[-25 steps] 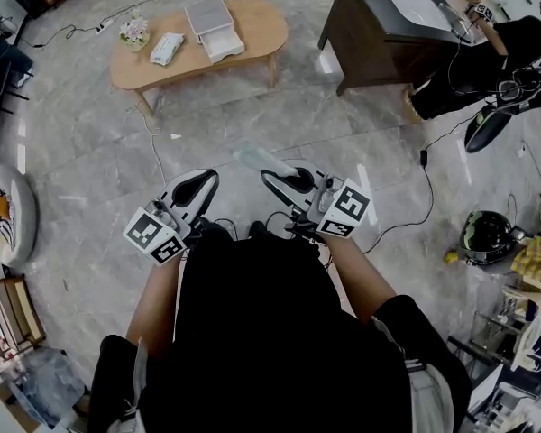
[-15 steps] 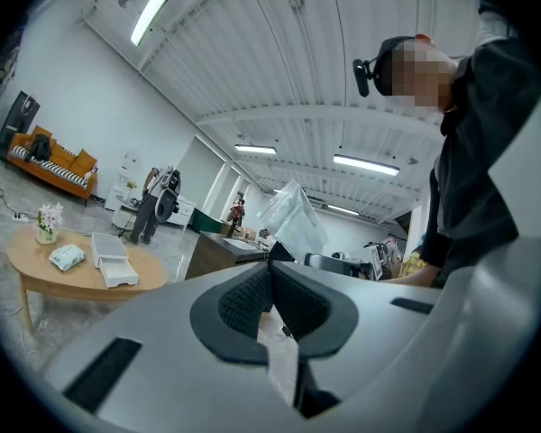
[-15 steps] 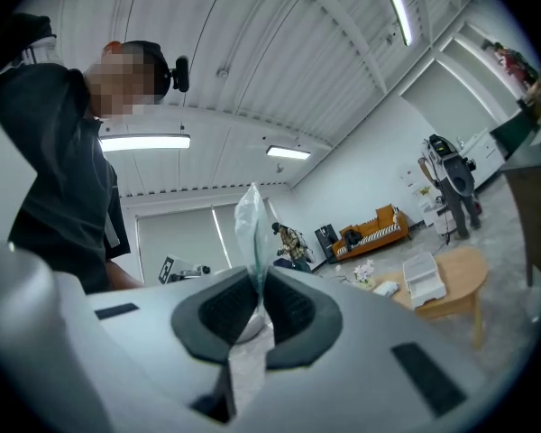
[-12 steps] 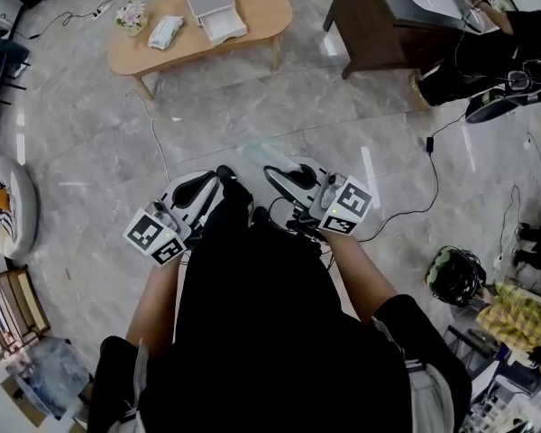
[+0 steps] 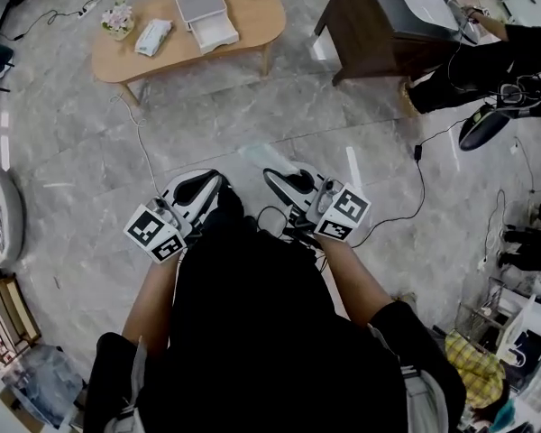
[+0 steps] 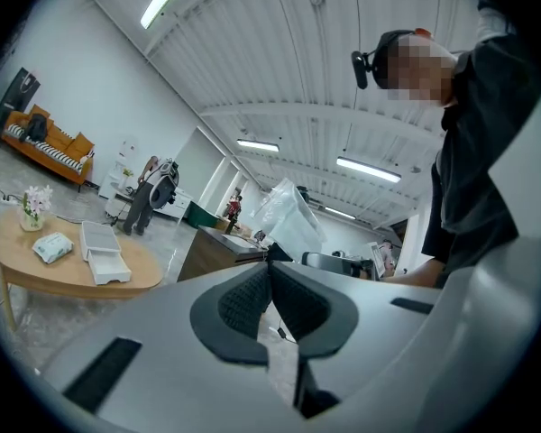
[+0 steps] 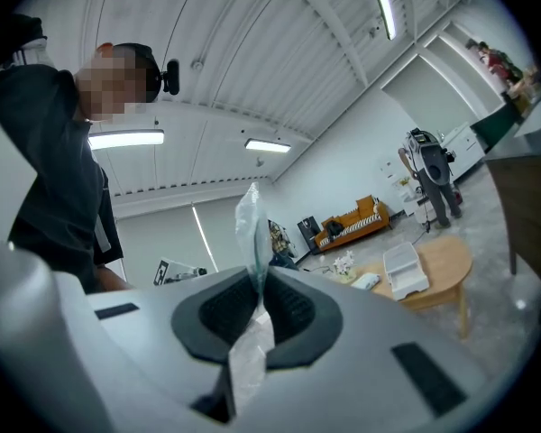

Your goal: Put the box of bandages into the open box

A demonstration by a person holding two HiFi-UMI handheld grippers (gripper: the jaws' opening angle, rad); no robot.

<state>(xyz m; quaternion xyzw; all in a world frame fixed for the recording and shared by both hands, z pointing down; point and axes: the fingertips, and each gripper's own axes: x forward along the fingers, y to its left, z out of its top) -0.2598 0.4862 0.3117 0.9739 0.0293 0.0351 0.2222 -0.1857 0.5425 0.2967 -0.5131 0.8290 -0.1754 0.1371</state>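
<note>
Left gripper [image 6: 270, 269]: jaws together, nothing between them; held close to the person's body.
Right gripper [image 7: 255, 282]: jaws clamped on a clear plastic bag [image 7: 250, 219].
Bandage pack [image 5: 153, 36]: on oval wooden desk [image 5: 252, 16], between flowers [image 5: 117, 16] and white open box [image 5: 203, 12]; well apart from both grippers.
</note>
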